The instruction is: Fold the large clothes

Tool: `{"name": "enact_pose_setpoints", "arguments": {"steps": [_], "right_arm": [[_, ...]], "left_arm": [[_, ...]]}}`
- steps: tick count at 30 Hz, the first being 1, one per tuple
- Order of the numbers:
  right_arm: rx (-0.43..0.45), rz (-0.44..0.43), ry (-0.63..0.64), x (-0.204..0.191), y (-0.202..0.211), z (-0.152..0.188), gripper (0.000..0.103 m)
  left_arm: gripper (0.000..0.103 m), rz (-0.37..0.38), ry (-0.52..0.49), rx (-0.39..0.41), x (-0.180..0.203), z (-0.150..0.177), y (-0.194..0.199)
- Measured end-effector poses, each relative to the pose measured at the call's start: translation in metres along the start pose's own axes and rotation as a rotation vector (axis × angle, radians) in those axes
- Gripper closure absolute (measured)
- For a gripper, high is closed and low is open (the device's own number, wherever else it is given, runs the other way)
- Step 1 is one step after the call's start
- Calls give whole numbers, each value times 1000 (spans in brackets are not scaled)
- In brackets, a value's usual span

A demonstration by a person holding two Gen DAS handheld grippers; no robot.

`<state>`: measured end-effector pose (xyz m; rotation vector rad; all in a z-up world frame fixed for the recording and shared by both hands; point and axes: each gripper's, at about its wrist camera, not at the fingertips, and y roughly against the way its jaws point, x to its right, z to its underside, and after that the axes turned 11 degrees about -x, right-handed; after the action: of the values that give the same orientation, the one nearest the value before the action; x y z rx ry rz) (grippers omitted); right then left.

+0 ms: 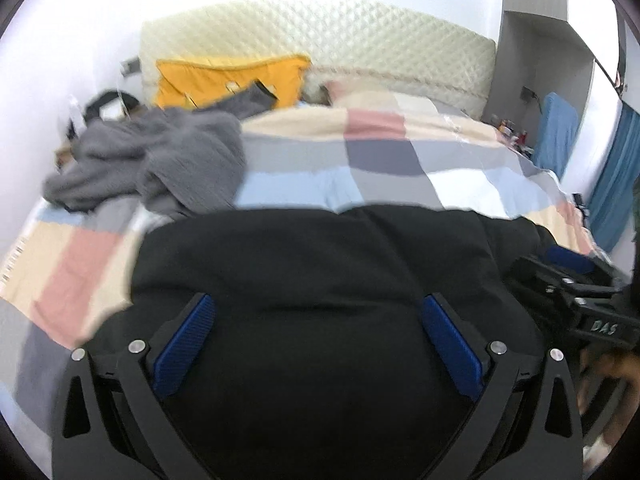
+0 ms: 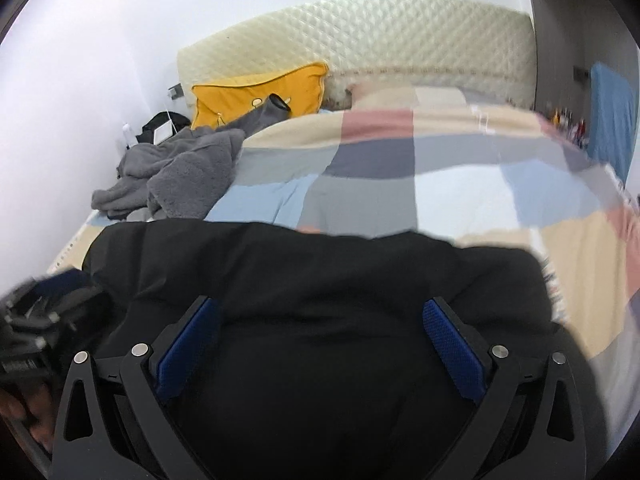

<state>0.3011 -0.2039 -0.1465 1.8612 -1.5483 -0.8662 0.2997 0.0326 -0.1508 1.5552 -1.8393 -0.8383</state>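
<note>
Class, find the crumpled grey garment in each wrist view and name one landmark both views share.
Left wrist view: grey garment lies at left of centre on the checked bedspread, beyond the black garment.
Right wrist view: grey garment lies at left, above the black garment.
Shared landmark: the yellow pillow against the quilted headboard, just behind the grey garment.

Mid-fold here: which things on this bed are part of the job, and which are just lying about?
Job:
- black garment
- left gripper, open over it
- right gripper, open over it

Lying about:
- grey fleece heap
- yellow pillow
- checked bedcover
- cream headboard
</note>
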Motion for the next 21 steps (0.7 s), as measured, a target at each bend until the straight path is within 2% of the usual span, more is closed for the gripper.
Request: {"name": "enact_pose_setpoints", "arguments": {"steps": [3,5,7,9,10,13,16,21], "right_arm": [[-5,7,-8,14,7,0,0],[-3,46,-21,26,10,-1,0],[-2,85,-36,38,9,-1,0],[-28,85,-46,49,2,0,0],[-64,63,-54,55,-7,1,0],[-107,14,-73,61,-25,8,0],[-94,32,-56,59,-32,11,0],[-97,61,-62,56,-27,11,0]], "left_arm": [[0,-78,-10,32,-10,-3,5],[0,-126,-16,29,-17,-4,1],[0,-148,-23,0,-24,-4,-11],[0,-209,-1,-58,-33,-5,-28],[0,-214,15,-73,-38,-4,-32],[0,-168,57,-103,-51,-1,-41],[0,-132,71,-114,-53,4,-45],[0,-147,65,-93,-50,8,-40]]}}
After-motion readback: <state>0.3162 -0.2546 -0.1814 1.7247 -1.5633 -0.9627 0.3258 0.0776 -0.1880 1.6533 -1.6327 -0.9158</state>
